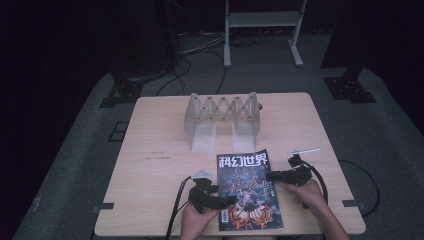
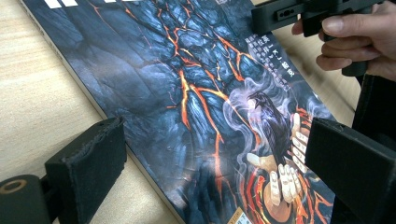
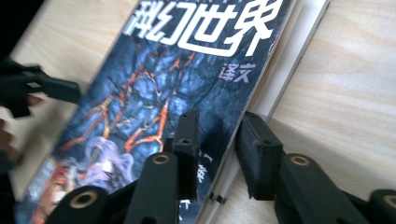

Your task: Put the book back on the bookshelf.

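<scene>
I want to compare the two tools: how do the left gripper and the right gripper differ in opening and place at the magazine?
The left gripper stands wide open across the magazine's left edge; the right gripper stands narrower, straddling the right edge. The left sits nearer the bottom, the right higher up. Neither presses the magazine.

magazine (image 2: 187, 93): glossy paper cover | table (image 1: 150, 130): matt pale wood | fingers (image 2: 88, 163): rough black foam

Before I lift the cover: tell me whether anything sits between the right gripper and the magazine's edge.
Nothing visible does. The right gripper straddles the magazine at its open edge, jaws apart, one above the cover, one beside the pages. The left gripper rests on the opposite side.
</scene>
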The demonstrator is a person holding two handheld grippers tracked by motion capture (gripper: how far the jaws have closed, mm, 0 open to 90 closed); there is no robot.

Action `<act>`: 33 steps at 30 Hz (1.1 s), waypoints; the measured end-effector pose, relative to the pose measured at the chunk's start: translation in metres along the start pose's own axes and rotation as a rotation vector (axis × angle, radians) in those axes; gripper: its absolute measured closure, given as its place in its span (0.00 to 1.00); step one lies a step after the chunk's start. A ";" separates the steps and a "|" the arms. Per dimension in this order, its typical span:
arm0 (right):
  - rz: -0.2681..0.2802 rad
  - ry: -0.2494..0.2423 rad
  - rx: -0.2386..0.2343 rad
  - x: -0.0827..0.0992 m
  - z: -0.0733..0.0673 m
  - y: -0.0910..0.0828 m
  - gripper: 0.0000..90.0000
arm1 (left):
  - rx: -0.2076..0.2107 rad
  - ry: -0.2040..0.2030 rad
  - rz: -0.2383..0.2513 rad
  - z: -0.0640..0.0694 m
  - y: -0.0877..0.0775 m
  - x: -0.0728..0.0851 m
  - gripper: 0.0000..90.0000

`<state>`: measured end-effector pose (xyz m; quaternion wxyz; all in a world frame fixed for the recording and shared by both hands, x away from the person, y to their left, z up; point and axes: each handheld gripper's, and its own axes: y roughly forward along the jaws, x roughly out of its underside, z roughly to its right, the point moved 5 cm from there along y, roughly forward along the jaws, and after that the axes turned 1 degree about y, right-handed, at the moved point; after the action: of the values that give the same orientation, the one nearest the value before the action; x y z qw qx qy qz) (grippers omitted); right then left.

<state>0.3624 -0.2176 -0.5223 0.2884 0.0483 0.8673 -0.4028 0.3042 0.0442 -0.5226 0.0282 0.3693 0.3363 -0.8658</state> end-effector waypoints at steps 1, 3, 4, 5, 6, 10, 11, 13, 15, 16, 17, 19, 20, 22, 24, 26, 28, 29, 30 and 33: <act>-0.010 -0.012 0.019 0.000 -0.001 0.000 0.78 | 0.000 -0.005 0.002 0.000 0.001 0.000 0.04; -0.016 -0.001 0.035 0.000 0.000 -0.001 0.81 | -0.004 -0.004 0.000 0.001 0.001 0.000 0.03; -0.009 0.005 0.032 0.000 0.001 -0.001 0.82 | -0.008 -0.002 0.005 0.001 0.001 0.000 0.03; -0.006 0.020 0.026 0.000 0.001 0.000 0.82 | -0.009 0.000 0.006 0.001 0.001 0.001 0.03; -0.006 0.020 0.026 0.000 0.001 0.000 0.82 | -0.009 0.000 0.006 0.001 0.001 0.001 0.03; 0.026 0.097 -0.041 0.002 0.006 0.000 0.83 | -0.012 0.003 0.004 0.001 0.001 0.000 0.03; 0.033 0.112 -0.067 0.003 0.006 -0.001 0.83 | -0.012 0.003 0.004 0.001 0.001 0.000 0.03; 0.023 0.100 -0.082 0.005 0.006 -0.002 0.85 | -0.027 0.005 0.004 -0.001 0.000 0.000 0.02; 0.025 0.091 -0.123 0.005 0.004 -0.005 0.87 | -0.027 0.003 0.006 -0.001 0.000 -0.001 0.02; 0.025 0.091 -0.123 0.005 0.004 -0.005 0.87 | -0.026 0.000 0.007 -0.001 0.000 -0.001 0.02; 0.036 0.085 -0.188 0.001 -0.003 -0.006 0.87 | -0.031 0.003 0.004 0.000 0.000 -0.001 0.02; -0.017 0.030 -0.105 -0.001 -0.008 -0.001 0.84 | -0.021 -0.002 -0.001 -0.001 0.000 -0.001 0.02; -0.017 0.030 -0.105 -0.001 -0.008 -0.001 0.84 | -0.021 -0.002 -0.001 -0.001 0.000 -0.001 0.02; -0.016 0.022 -0.087 -0.003 -0.008 -0.001 0.83 | -0.017 -0.006 0.000 -0.001 0.000 -0.001 0.02; -0.011 0.020 -0.087 -0.003 -0.008 0.000 0.83 | -0.025 0.004 -0.002 0.000 0.001 -0.001 0.02; -0.013 0.015 -0.066 -0.003 -0.008 0.002 0.83 | -0.018 -0.002 -0.002 0.000 0.001 -0.001 0.02; -0.009 -0.016 -0.003 -0.005 -0.008 0.003 0.82 | -0.011 -0.001 -0.002 0.000 0.001 -0.001 0.02; -0.012 -0.020 0.004 -0.005 -0.008 0.003 0.81 | -0.005 -0.004 -0.004 0.000 0.001 -0.001 0.02; -0.016 -0.018 0.006 -0.005 -0.009 0.004 0.81 | -0.002 -0.009 -0.004 0.000 0.001 -0.002 0.02; -0.002 -0.013 0.033 -0.005 -0.007 0.005 0.78 | 0.004 -0.012 -0.007 0.000 0.001 -0.002 0.02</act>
<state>0.3646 -0.2086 -0.5197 0.2927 0.0498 0.8587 -0.4177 0.3059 0.0431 -0.5219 0.0262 0.3629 0.3357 -0.8688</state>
